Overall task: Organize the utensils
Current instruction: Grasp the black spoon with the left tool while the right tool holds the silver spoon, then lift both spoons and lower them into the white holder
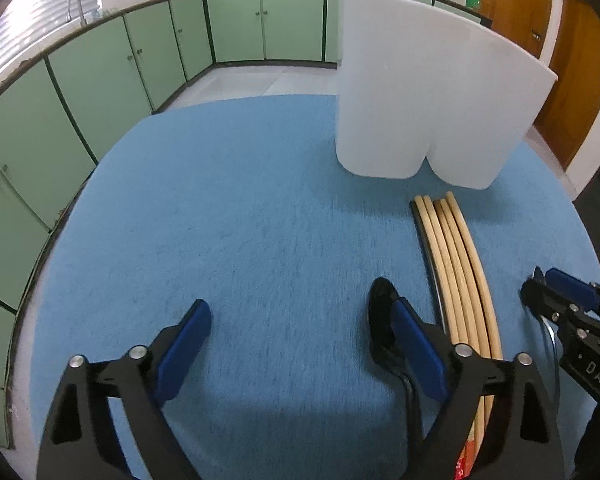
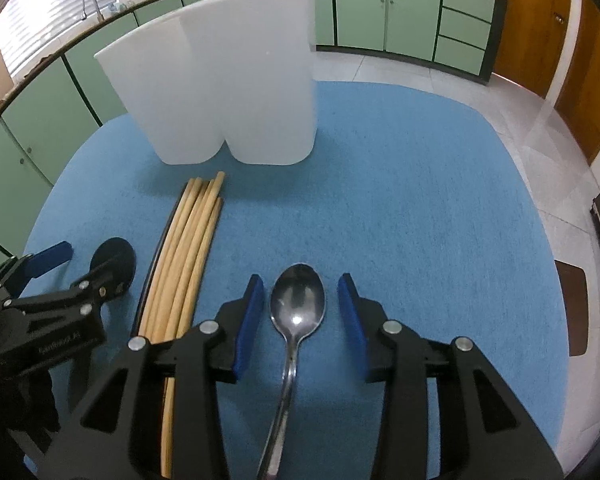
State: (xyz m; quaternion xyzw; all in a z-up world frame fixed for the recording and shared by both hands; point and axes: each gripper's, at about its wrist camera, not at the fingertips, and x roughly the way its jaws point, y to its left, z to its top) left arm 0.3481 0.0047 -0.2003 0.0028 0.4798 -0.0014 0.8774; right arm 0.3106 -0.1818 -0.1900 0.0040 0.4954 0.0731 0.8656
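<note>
My left gripper (image 1: 296, 320) hangs over the blue mat (image 1: 240, 200) with its blue-padded fingers wide apart and nothing pressed between them; a black spoon (image 1: 382, 320) lies just inside my right-hand finger, and from here I cannot tell whether the pad touches it. My right gripper (image 2: 300, 300) has its fingers partly spread, one on each side of a metal spoon (image 2: 298, 300) that lies bowl-forward on the mat, handle running back under me; there is a gap between each pad and the bowl, so I am not gripping it. To the left of that spoon lies a bundle of pale wooden chopsticks (image 2: 188, 248), side by side, their tips pointing toward the white two-compartment holder (image 2: 220, 88). The holder stands upright at the far side of the mat, near the chopstick tips but apart from them. In my right view the black spoon's bowl (image 2: 114, 260) sits beyond the chopsticks, close to my left gripper's finger. Behind the table run green cabinets (image 1: 100, 72) and, on the right, a wooden door (image 2: 540, 20).
</note>
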